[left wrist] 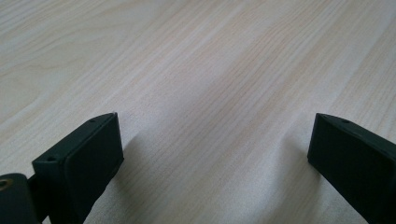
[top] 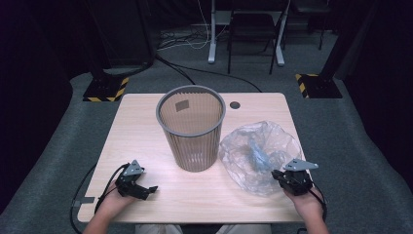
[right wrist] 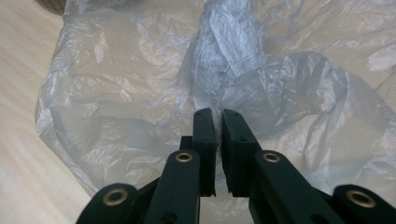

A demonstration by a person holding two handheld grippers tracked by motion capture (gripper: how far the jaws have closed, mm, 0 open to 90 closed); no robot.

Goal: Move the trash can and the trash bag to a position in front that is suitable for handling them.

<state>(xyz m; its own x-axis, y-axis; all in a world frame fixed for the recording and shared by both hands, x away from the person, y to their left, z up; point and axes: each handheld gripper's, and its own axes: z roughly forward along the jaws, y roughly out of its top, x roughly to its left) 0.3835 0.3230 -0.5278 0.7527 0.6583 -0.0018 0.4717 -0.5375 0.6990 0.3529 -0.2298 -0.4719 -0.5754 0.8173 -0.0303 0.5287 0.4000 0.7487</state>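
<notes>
Right gripper (right wrist: 218, 116) clenched on thin clear plastic bag (top: 258, 156), lying on table (top: 146, 126) just beside grey bin (top: 191, 127), likely to line it. Left gripper (top: 139, 187) spread wide, holding nothing, resting on wood, waiting.

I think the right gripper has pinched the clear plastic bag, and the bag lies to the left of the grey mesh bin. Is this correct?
Not quite. The clear plastic bag lies to the right of the grey mesh bin, not the left; the high view shows it. The rest holds: the right gripper has its fingers closed on the bag's film.
</notes>
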